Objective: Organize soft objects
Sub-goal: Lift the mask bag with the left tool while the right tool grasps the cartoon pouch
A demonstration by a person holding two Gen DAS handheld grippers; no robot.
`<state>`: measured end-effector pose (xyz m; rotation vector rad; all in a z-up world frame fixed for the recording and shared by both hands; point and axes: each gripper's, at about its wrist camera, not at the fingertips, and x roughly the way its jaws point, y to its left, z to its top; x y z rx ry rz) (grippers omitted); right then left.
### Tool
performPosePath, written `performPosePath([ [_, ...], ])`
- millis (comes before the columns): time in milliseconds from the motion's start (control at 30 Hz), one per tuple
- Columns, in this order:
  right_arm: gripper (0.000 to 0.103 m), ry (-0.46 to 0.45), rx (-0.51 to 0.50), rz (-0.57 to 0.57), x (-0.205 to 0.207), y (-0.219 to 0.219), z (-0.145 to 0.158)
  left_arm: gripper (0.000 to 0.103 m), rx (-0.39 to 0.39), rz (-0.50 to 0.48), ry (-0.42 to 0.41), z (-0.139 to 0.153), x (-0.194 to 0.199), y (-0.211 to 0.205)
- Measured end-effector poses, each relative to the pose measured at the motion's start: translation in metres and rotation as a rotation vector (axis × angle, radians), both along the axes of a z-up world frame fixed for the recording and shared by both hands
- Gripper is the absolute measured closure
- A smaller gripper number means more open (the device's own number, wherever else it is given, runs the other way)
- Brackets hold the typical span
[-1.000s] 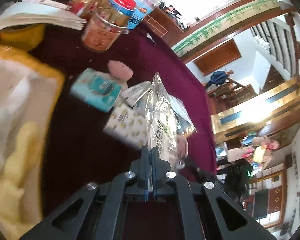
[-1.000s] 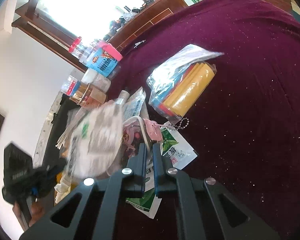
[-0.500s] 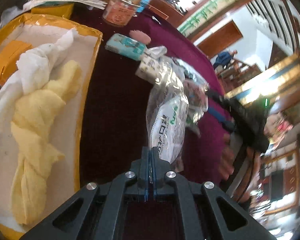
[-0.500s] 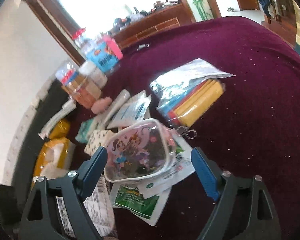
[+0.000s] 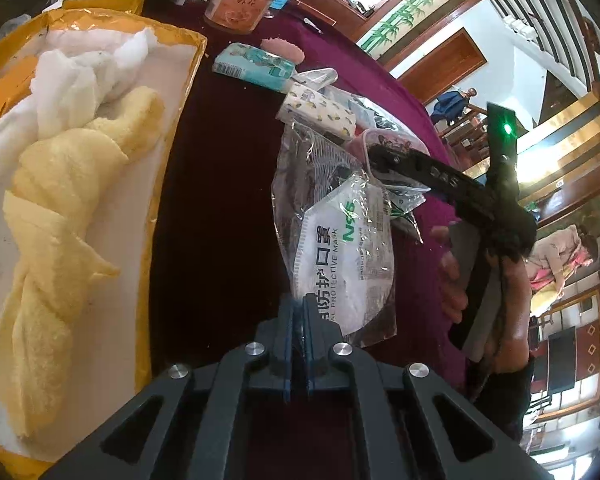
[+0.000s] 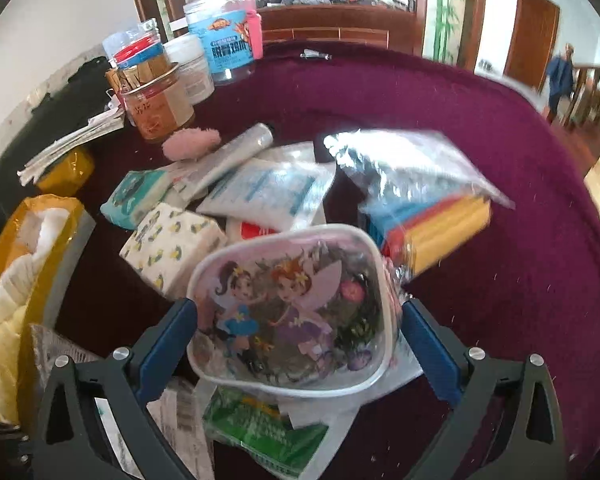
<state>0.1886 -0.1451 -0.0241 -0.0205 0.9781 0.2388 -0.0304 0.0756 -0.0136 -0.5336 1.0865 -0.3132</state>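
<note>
While the yellow tray at far left ran past the frame edge, its twisted yellow towel lay lengthwise within. Beside it, the left gripper was clamped tight on the lower edge of a bagged face mask, whose long axis ran away from the camera over the maroon tablecloth. Further right, the right gripper, having just spread its jaws wide, straddled a cartoon pouch without visible contact; a green packet beneath was partly hidden.
</note>
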Motion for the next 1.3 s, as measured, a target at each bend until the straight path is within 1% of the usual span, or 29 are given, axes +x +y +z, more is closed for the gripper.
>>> performPosePath([
  [33, 0.004, 0.005, 0.009, 0.015, -0.003, -0.001, -0.001, 0.099, -0.006, 0.002, 0.001, -0.001, 0.001, 0.000],
  [67, 0.009, -0.002, 0.019, 0.020, -0.006, -0.001, -0.001, 0.094, -0.007, 0.002, -0.002, -0.001, 0.002, -0.001],
  [133, 0.013, 0.002, 0.046, 0.022, -0.008, -0.002, 0.000, 0.083, 0.021, 0.002, -0.004, -0.001, 0.004, -0.006],
  [167, 0.019, -0.003, 0.054, 0.022, -0.008, -0.002, 0.000, 0.070, 0.027, -0.010, -0.003, 0.000, 0.006, -0.009],
  [200, 0.029, -0.009, 0.072, 0.024, -0.009, -0.005, 0.000, 0.057, 0.028, -0.023, -0.002, 0.001, 0.006, -0.012],
  [233, 0.032, -0.007, 0.090, 0.024, -0.009, -0.006, 0.001, 0.053, 0.031, -0.051, -0.004, 0.004, 0.007, -0.017],
  [267, 0.039, -0.007, 0.119, 0.024, -0.011, -0.010, 0.003, 0.046, 0.037, -0.065, -0.009, 0.006, 0.005, -0.019],
  [300, 0.045, -0.010, 0.130, 0.024, -0.010, -0.011, 0.004, 0.039, 0.054, -0.074, -0.027, 0.012, 0.003, -0.023],
  [333, 0.048, -0.020, 0.152, 0.017, -0.012, -0.015, 0.007, 0.035, 0.068, -0.073, -0.046, 0.017, 0.002, -0.024],
  [367, 0.055, -0.024, 0.174, 0.011, -0.012, -0.018, 0.009, 0.025, 0.084, -0.072, -0.070, 0.022, 0.001, -0.025],
  [400, 0.061, -0.027, 0.212, 0.008, -0.012, -0.023, 0.011, 0.019, 0.114, -0.066, -0.104, 0.029, 0.004, -0.026],
  [467, 0.065, -0.023, 0.276, 0.007, -0.011, -0.031, 0.013, 0.017, 0.148, -0.053, -0.124, 0.036, 0.017, -0.028],
  [500, 0.065, -0.014, 0.301, 0.006, -0.010, -0.034, 0.013, 0.016, 0.149, -0.049, -0.125, 0.037, 0.026, -0.027],
  [533, 0.066, -0.011, 0.309, 0.008, -0.010, -0.036, 0.012, 0.016, 0.153, -0.043, -0.106, 0.035, 0.041, -0.026],
  [567, 0.066, -0.009, 0.314, 0.007, -0.009, -0.037, 0.011, 0.016, 0.146, -0.025, -0.062, 0.031, 0.053, -0.024],
  [633, 0.067, -0.003, 0.326, 0.006, -0.010, -0.038, 0.011, 0.016, 0.095, -0.007, 0.006, 0.022, 0.071, -0.020],
  [700, 0.069, -0.004, 0.353, 0.009, -0.011, -0.040, 0.013, 0.016, 0.098, -0.006, 0.042, 0.017, 0.085, -0.021],
  [733, 0.070, -0.004, 0.358, 0.011, -0.011, -0.041, 0.014, 0.016, 0.121, -0.011, 0.051, 0.015, 0.094, -0.023],
  [800, 0.072, -0.004, 0.383, 0.010, -0.013, -0.042, 0.015, 0.016, 0.166, -0.020, 0.041, 0.013, 0.106, -0.026],
  [833, 0.072, -0.006, 0.390, 0.011, -0.013, -0.043, 0.016, 0.016, 0.213, -0.030, 0.045, 0.011, 0.116, -0.029],
  [900, 0.073, -0.016, 0.397, 0.004, -0.015, -0.045, 0.018, 0.016, 0.278, -0.035, 0.044, 0.008, 0.126, -0.033],
  [1000, 0.074, -0.035, 0.422, -0.009, -0.017, -0.051, 0.021, 0.016, 0.312, -0.065, 0.042, 0.005, 0.131, -0.039],
  [1033, 0.075, -0.036, 0.431, -0.011, -0.017, -0.053, 0.022, 0.016, 0.338, -0.083, 0.037, 0.003, 0.132, -0.043],
  [1100, 0.075, -0.034, 0.448, -0.016, -0.017, -0.056, 0.021, 0.017, 0.363, -0.103, 0.035, 0.000, 0.133, -0.048],
  [1233, 0.075, -0.037, 0.479, -0.024, -0.016, -0.061, 0.022, 0.017, 0.420, -0.169, 0.053, -0.004, 0.130, -0.058],
  [1267, 0.076, -0.041, 0.496, -0.026, -0.016, -0.063, 0.024, 0.019, 0.433, -0.178, 0.053, -0.005, 0.130, -0.059],
  [1300, 0.077, -0.045, 0.512, -0.025, -0.016, -0.066, 0.024, 0.025, 0.448, -0.186, 0.059, -0.006, 0.130, -0.059],
])
